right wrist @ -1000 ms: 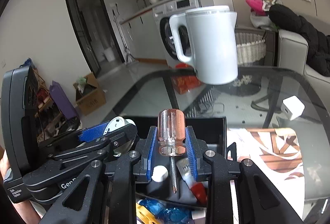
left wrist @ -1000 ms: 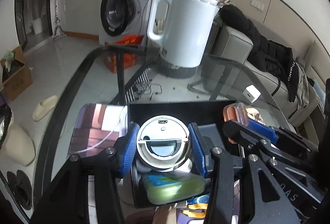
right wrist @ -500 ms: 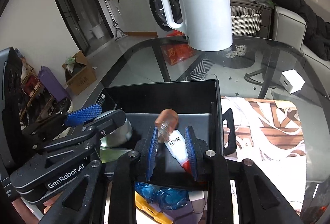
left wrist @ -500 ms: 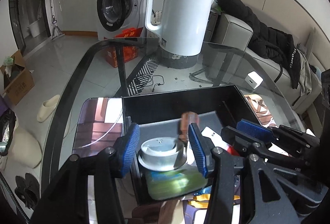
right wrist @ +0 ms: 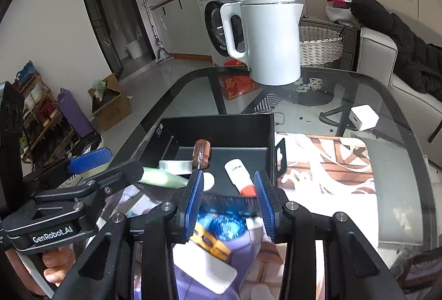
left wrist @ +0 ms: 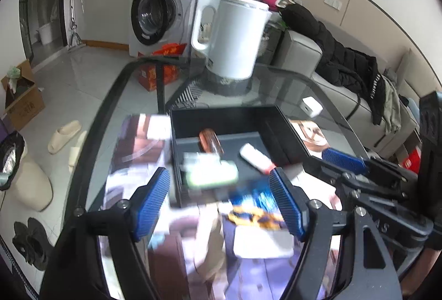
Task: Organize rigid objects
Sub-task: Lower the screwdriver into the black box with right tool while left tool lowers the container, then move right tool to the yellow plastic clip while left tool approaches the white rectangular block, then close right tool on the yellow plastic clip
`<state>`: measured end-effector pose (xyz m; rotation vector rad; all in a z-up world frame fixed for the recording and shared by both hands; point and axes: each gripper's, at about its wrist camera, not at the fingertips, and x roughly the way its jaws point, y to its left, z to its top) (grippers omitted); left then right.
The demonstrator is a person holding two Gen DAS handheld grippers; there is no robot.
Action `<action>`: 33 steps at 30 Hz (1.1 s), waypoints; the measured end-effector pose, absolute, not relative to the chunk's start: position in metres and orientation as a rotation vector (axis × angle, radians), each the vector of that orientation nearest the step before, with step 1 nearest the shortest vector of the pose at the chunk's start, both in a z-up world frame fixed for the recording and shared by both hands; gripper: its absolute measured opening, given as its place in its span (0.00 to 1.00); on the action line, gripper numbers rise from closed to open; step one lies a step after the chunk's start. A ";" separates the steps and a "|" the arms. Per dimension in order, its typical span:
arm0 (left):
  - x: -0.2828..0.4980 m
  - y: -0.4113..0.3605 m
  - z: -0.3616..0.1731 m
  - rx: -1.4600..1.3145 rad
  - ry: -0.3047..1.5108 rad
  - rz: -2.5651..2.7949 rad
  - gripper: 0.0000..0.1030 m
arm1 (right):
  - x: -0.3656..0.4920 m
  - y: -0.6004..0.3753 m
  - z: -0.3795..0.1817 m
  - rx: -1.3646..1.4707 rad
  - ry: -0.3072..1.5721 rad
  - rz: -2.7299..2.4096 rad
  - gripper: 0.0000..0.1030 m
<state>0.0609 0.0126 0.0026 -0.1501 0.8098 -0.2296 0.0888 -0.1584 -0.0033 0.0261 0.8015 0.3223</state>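
Note:
A black open box point(left wrist: 279, 129) point(right wrist: 221, 131) sits on the glass table. Inside lie a screwdriver with an amber handle point(left wrist: 211, 144) point(right wrist: 201, 153), a white tube with a red cap point(left wrist: 255, 158) point(right wrist: 239, 175), a round silver device point(right wrist: 175, 164) and a green object point(left wrist: 211, 175) point(right wrist: 163, 178), blurred. My left gripper point(left wrist: 221, 203) is open and empty, just in front of the box. My right gripper point(right wrist: 229, 203) is open and empty, at the box's near edge. The right gripper's blue fingertips point(left wrist: 342, 160) show in the left wrist view; the left gripper's fingertips point(right wrist: 89, 160) show in the right wrist view.
A white kettle point(left wrist: 232, 35) point(right wrist: 265, 37) stands at the table's far side. A white charger block point(left wrist: 312, 106) point(right wrist: 364, 117) lies to the right. A printed mat point(right wrist: 331, 167) with a blue-and-orange item point(right wrist: 218, 233) lies under both grippers. A washing machine and sofa stand beyond.
My left gripper let go of the round silver device and my right let go of the screwdriver; both now lie in the box. Both grippers opened and pulled back toward me.

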 end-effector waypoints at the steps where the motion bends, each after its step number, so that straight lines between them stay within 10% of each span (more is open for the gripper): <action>1: 0.056 0.011 -0.001 -0.143 0.827 -0.233 0.73 | 0.084 -0.160 -0.003 0.019 0.811 0.324 0.38; 11: 0.036 0.004 -0.083 -0.028 1.118 -0.177 0.73 | 0.064 -0.176 -0.063 -0.195 0.999 0.231 0.38; 33: 0.047 -0.026 -0.078 -0.080 1.130 -0.217 0.73 | 0.029 -0.165 -0.068 -0.096 1.066 0.378 0.36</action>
